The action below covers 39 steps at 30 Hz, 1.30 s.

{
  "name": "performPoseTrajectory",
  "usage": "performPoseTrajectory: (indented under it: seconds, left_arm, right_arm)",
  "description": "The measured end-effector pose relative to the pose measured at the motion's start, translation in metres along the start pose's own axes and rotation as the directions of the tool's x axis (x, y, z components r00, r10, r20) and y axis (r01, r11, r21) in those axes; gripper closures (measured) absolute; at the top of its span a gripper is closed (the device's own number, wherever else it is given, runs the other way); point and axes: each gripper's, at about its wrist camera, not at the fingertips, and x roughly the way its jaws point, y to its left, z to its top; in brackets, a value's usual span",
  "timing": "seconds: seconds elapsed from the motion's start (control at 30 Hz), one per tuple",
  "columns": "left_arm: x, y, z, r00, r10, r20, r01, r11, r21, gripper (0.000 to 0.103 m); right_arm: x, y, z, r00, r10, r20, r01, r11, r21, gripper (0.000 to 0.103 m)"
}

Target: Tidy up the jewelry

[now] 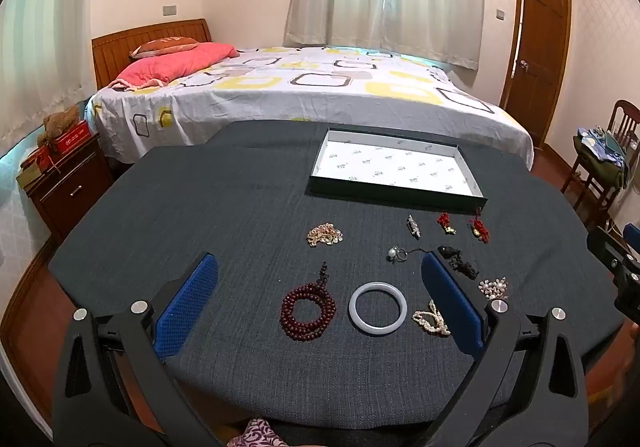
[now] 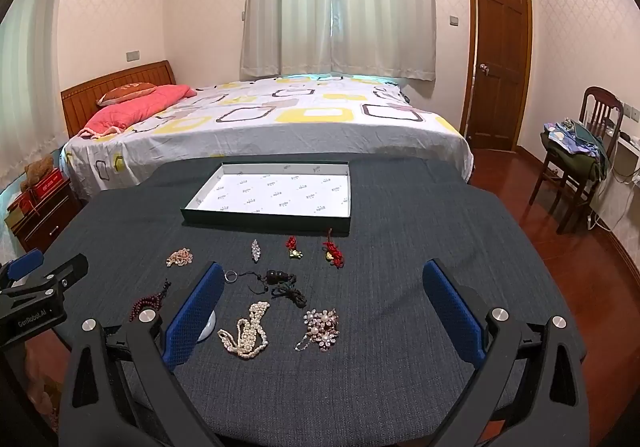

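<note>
Jewelry lies loose on a dark grey cloth table (image 1: 224,207). A dark red bead bracelet (image 1: 307,311), a white bangle (image 1: 377,307) and a pearl string (image 1: 432,321) lie between my left gripper's open fingers. My left gripper (image 1: 320,267) is open and empty. My right gripper (image 2: 323,275) is open and empty above the pearl string (image 2: 246,335) and a flower brooch (image 2: 322,329). A dark corded pendant (image 2: 282,283), a silver brooch (image 2: 255,249) and two red tassel charms (image 2: 294,248) (image 2: 334,253) lie before an empty white-lined tray (image 2: 272,193), also in the left wrist view (image 1: 394,167).
A small pink bead cluster (image 1: 325,234) lies left of the group. A pearl ring (image 1: 397,254) lies mid-table. A bed (image 1: 304,95) stands behind the table, a nightstand (image 1: 68,187) to the left, a chair (image 2: 580,155) and door (image 2: 500,55) to the right.
</note>
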Motion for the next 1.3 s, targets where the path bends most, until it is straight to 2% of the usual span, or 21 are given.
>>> performPoseTrajectory:
  seconds: [0.37,1.3]
  left_arm:
    - [-0.003,-0.004,0.003,1.0,-0.021,0.018,0.021,1.0,0.022,0.004]
    - [-0.007,-0.003,0.005,1.0,-0.012,0.028,0.011,1.0,0.017,0.004]
  right_arm:
    - [-0.001,0.002,-0.001,1.0,-0.002,0.002,0.002,1.0,0.001,0.006]
    - [0.0,0.003,-0.002,1.0,-0.002,0.003,0.002,1.0,0.004,0.006]
